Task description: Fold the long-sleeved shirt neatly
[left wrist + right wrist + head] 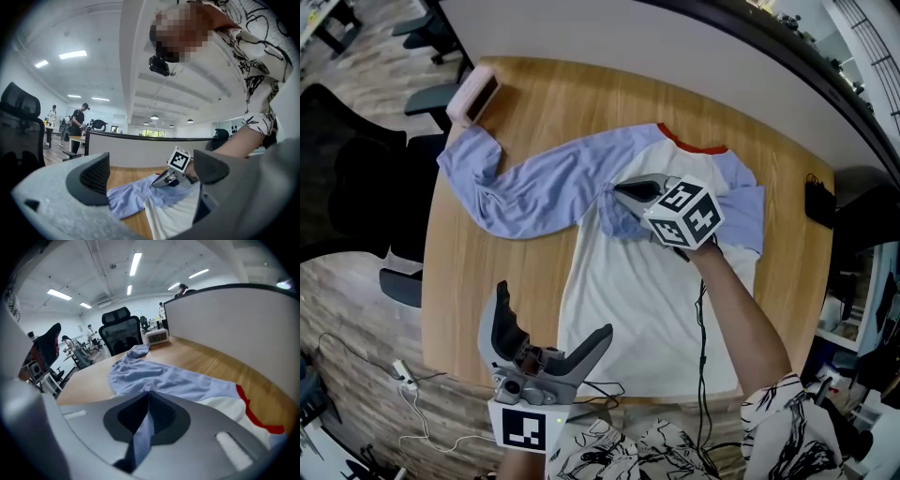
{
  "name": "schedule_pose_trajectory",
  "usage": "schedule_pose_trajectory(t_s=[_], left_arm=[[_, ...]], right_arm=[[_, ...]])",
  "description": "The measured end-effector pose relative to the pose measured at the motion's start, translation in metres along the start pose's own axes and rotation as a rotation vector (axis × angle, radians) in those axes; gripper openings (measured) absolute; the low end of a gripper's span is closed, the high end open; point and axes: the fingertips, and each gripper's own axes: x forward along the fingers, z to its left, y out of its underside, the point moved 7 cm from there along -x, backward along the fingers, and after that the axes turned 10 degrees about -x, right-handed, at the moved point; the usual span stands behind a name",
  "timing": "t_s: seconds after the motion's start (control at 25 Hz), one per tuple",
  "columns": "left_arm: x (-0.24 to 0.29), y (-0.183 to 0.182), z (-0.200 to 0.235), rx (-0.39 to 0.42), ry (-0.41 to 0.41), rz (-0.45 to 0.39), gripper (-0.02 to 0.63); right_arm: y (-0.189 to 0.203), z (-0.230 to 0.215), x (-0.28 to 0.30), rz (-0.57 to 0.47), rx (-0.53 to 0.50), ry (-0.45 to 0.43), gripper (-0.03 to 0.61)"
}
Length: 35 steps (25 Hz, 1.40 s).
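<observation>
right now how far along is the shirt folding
Done: the shirt lies spread on the table, body flat. In hand: the right tool is shut on a pinch of purple cloth where the long sleeve meets the body; the left tool is open and empty near the table edge. Left: that sleeve lies stretched out sideways, and the body shows no fold yet.

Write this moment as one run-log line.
right gripper: shut on sleeve | left gripper: open, empty | shirt: spread on table
</observation>
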Motion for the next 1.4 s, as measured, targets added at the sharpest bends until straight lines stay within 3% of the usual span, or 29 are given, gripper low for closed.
schedule_pose_trajectory(t_s=[0.12,0.16,0.24,0.28,0.44,0.64,0.8,1.2,1.4], left_arm=[[-0.001,-0.001,0.011,0.016,-0.037,0.028,0.548],[-0.002,-0.002,0.016,0.024,-0.049,0.039,0.548],[-0.003,-0.008,0.030,0.042,-0.075,0.060,0.548],[-0.004,-0.013,0.041,0.051,-0.092,0.067,0.548],[-0.002,-0.034,0.105,0.095,-0.172,0.079,0.548],[0.018,-0.032,0.194,0.120,-0.200,0.191,0.545],[0.046,-0.009,0.255,0.104,-0.190,0.294,0.518],[0.108,0.046,0.339,0.087,-0.166,0.492,0.432],[0.119,0.064,0.377,0.004,-0.224,0.570,0.321]], right_arm=[[-0.003,-0.010,0.004,0.008,0.008,0.064,0.025],[0.000,-0.011,0.008,0.014,0.018,0.065,0.054],[0.000,-0.009,0.011,-0.014,0.046,0.060,0.196],[-0.003,-0.008,0.008,-0.049,0.061,0.066,0.213],[-0.018,0.007,-0.009,-0.167,0.128,0.083,0.213],[-0.013,0.031,-0.008,-0.168,0.166,0.102,0.212],[-0.003,0.037,-0.006,-0.181,0.229,0.155,0.212],[0.018,0.031,0.005,-0.170,0.315,0.293,0.179],[0.016,0.027,0.012,-0.164,0.334,0.337,0.179]])
